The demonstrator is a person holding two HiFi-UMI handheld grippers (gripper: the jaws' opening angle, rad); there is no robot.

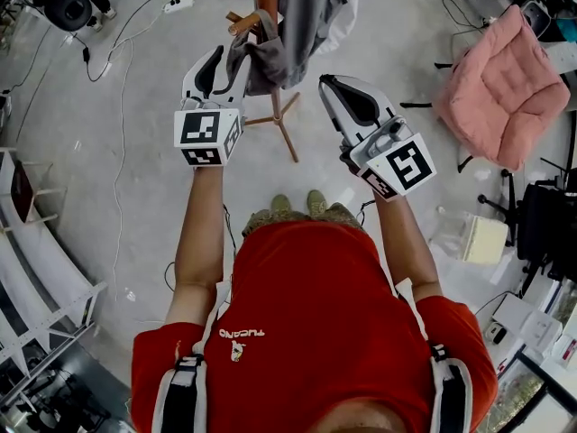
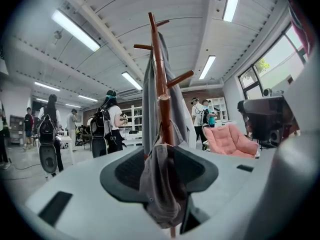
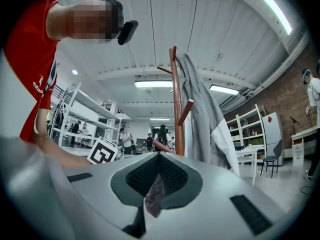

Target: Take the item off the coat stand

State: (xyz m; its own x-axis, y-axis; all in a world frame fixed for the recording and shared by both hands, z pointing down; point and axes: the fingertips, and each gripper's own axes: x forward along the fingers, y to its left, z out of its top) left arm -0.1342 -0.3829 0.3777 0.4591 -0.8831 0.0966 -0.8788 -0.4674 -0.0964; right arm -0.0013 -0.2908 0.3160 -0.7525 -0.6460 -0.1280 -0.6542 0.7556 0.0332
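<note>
A wooden coat stand rises in front of me, and a long grey and white coat hangs from its top. A small grey cloth item, limp like a cap, hangs on a lower peg. My left gripper is raised to it. In the left gripper view the grey cloth item droops between the jaws, which stand open around it, in front of the pole. My right gripper is held up just right of the stand, apart from the cloth. Its jaws show a narrow gap with nothing gripped.
A pink armchair stands to the right. White shelving runs along the left. Cables trail over the concrete floor, and a black stool sits at the far left. People stand in the background.
</note>
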